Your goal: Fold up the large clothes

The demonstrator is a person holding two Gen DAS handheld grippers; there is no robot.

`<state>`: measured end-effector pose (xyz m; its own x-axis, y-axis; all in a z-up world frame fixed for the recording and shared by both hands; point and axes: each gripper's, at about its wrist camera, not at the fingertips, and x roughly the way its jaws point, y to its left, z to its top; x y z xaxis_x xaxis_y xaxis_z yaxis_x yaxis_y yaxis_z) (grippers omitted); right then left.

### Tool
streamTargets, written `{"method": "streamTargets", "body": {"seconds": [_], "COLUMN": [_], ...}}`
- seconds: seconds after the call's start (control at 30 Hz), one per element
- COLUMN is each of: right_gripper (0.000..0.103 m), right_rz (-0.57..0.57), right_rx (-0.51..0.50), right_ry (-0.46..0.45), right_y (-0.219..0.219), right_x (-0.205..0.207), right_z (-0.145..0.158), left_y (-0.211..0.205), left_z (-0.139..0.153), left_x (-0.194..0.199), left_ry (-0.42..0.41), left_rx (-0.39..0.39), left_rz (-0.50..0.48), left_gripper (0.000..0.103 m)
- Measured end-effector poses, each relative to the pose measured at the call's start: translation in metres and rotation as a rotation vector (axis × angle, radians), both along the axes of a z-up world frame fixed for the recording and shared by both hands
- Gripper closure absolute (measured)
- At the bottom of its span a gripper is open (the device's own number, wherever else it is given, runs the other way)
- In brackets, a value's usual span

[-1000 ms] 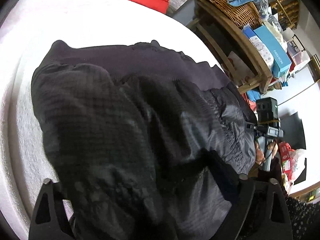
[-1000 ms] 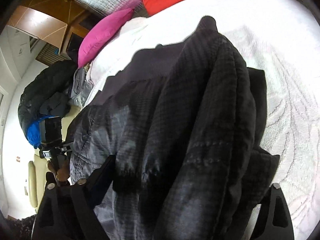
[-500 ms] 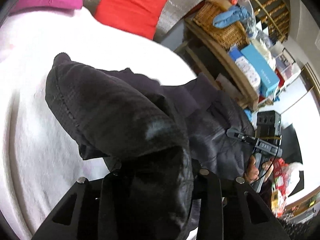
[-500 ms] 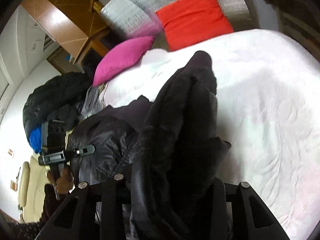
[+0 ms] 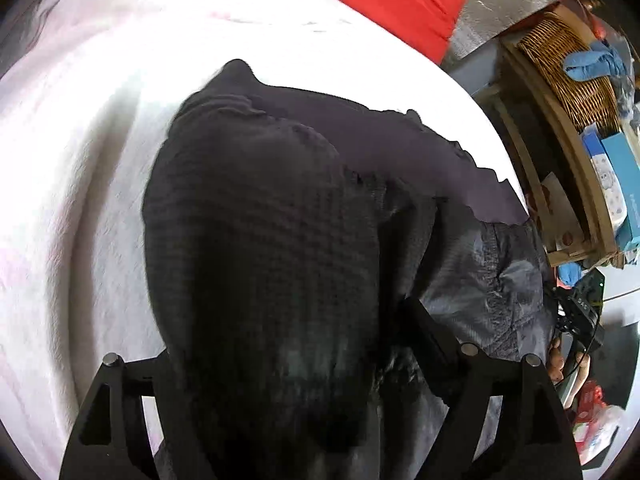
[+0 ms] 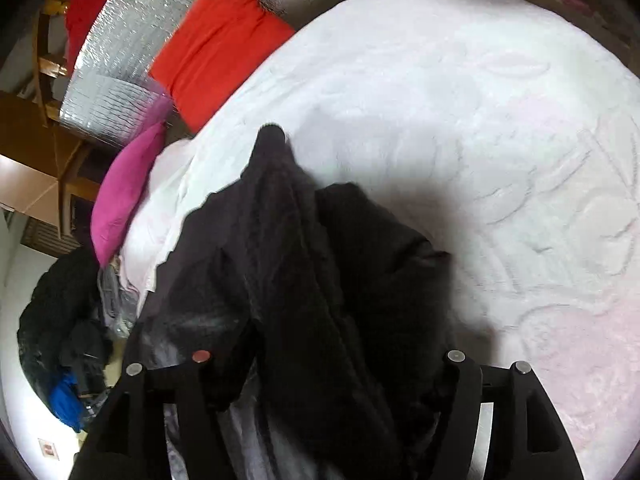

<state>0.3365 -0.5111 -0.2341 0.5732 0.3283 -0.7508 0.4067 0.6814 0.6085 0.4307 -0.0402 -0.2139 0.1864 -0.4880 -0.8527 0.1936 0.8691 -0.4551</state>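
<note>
One dark jacket (image 5: 260, 240) lies bunched on the white bedspread (image 5: 80, 200) of the bed, its knitted-looking dark panel uppermost and a shinier grey quilted part (image 5: 492, 280) trailing towards the bed's edge. Two claws work on it. The left claw (image 5: 296, 364) has its jaws opening, with a thick fold of the jacket between them; the fabric fills the gap, and it is hard to tell whether the pads press on it. The right claw (image 6: 328, 364) is likewise opening, with a ridge of the same jacket (image 6: 304, 280) running up between its jaws to a peak.

Around the bed: one red cushion (image 6: 216, 48), one magenta cushion (image 6: 128, 192), and a silver quilted sheet (image 6: 120, 64) behind them. In the left wrist view a wooden shelf (image 5: 568, 184) stands beside the bed, carrying one wicker basket (image 5: 568, 68) with a blue cloth (image 5: 592, 64) in it, and blue boxes (image 5: 620, 176) below. In the right wrist view a heap of dark clothes (image 6: 60, 320) sits off the bed's far side.

The jacket's bulk hides most of the bed ahead of both claws.
</note>
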Motion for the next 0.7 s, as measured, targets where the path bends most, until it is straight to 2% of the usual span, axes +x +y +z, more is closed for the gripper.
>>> {"method": "streamTargets", "body": {"seconds": [0.03,0.1,0.23,0.27,0.33,0.43,0.5,0.6,0.67,0.7], "right_gripper": [0.033,0.033,0.025,0.025,0.025,0.026,0.033,0.041,0.041,0.041], "right_rz": [-0.011,-0.055,-0.175,-0.182,-0.115,0.049,0.153,0.254,0.253,0.228], "right_rx": [-0.022,-0.091,-0.273,-0.301,-0.311,-0.408,-0.456,-0.511,-0.564,-0.576], "right_ry": [-0.013,-0.05,-0.22,-0.294,-0.336,-0.322,-0.303,-0.251,-0.192,-0.129], "right_y": [0.0,-0.004,-0.008,0.005,0.025,0.077,0.116,0.15,0.158,0.152], "right_x": [-0.004,-0.019,-0.061,-0.069,-0.067,-0.05,-0.034,-0.01,0.002,0.015], "right_z": [0.009,0.031,0.086,0.101,0.109,0.108,0.099,0.08,0.058,0.04], "left_y": [0.003,0.008,0.019,0.02,0.013,-0.014,-0.03,-0.042,-0.039,-0.037], "left_z": [0.006,0.025,0.069,0.074,0.082,0.08,0.072,0.045,0.023,0.019], "left_x": [-0.002,-0.011,-0.03,-0.035,-0.045,-0.065,-0.073,-0.068,-0.055,-0.051], "left_ry": [-0.006,-0.071,-0.21,-0.238,-0.295,-0.387,-0.419,-0.399,-0.372,-0.37], "left_rx": [0.016,0.048,0.051,0.056,0.136,0.288,0.359,0.482,0.555,0.554], "left_rz": [0.009,0.033,0.108,0.122,0.136,0.107,0.071,0.063,0.082,0.087], "left_gripper": [0.021,0.023,0.023,0.023,0.023,0.022,0.022,0.022,0.019,0.015]}}
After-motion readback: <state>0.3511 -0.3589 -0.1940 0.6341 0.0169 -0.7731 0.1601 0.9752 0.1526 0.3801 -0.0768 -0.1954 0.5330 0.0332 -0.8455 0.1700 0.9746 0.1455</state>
